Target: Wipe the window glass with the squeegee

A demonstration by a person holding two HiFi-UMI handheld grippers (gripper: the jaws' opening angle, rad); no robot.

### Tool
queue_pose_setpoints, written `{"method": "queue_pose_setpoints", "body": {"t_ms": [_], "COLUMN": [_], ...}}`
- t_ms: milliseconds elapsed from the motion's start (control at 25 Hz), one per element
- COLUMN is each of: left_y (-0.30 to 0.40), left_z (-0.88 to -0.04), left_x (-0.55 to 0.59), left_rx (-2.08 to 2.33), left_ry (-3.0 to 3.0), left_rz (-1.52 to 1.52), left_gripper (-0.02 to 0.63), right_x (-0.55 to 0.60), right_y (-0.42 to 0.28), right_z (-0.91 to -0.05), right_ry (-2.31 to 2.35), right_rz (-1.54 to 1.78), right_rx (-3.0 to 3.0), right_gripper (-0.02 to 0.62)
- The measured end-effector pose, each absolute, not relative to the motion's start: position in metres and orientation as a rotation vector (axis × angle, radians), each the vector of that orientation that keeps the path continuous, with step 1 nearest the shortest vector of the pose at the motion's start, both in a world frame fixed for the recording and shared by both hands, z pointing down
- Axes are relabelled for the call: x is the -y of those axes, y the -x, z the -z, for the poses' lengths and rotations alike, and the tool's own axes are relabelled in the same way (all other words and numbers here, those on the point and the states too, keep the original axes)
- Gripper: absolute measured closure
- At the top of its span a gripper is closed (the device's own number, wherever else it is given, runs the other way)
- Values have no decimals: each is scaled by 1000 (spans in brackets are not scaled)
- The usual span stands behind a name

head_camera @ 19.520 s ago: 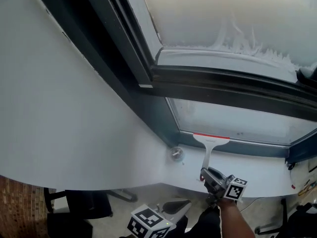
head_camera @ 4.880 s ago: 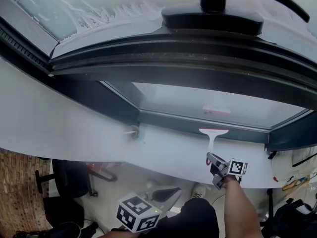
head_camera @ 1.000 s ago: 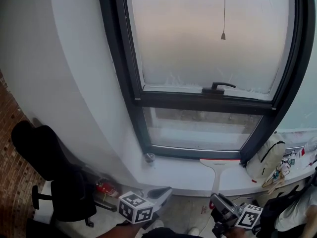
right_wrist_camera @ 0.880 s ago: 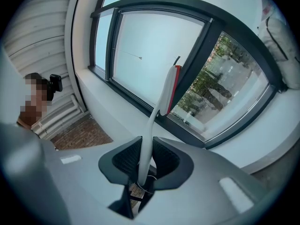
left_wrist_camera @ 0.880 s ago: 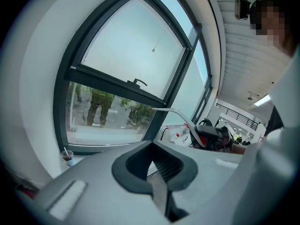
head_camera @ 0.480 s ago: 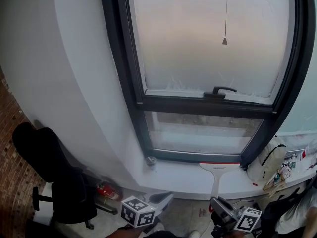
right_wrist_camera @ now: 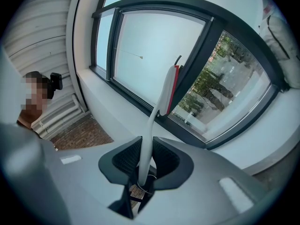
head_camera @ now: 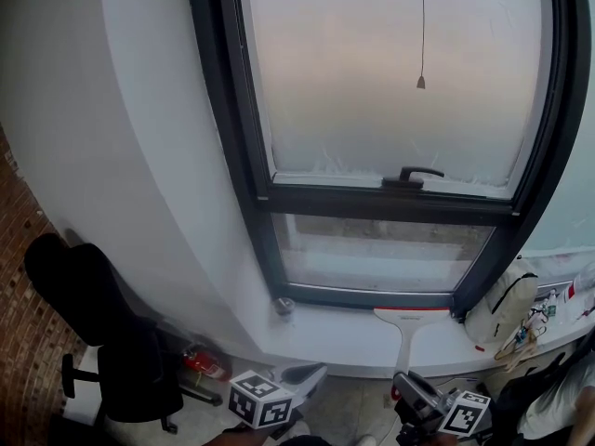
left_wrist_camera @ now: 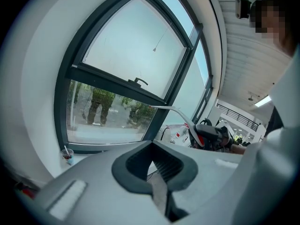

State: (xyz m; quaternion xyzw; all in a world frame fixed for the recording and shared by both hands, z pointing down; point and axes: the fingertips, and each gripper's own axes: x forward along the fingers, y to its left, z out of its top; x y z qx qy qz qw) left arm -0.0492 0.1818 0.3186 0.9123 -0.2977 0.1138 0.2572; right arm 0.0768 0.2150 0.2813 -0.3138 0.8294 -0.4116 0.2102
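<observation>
The right gripper (right_wrist_camera: pixel 144 168) clamps the squeegee (right_wrist_camera: pixel 160 95) low on its thin handle, blade up at centre frame before the window glass (head_camera: pixel 372 249); it looks light, stiff, probably slippery; the left gripper (left_wrist_camera: pixel 158 172) is closed, empty.

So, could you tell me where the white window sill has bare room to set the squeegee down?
The white sill is bare between the small cup at its left end and the white, red-edged squeegee in the right gripper. Its right end is crowded by a beige bag.
</observation>
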Motion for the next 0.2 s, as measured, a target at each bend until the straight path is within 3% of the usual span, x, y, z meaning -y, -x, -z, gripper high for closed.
{"method": "queue_pose_setpoints", "body": {"t_ms": [200], "left_y": [48], "left_z": [-318], "left_x": [-179], "left_rx": [806], "left_ry": [-2479], "left_rz": [-313], "left_gripper": [605], "right_x": [-212], "right_y": [-79], "right_z": [-283], "right_ry": [885], "right_rz": [1144], "right_rx": [-2304], "right_gripper": [499]}}
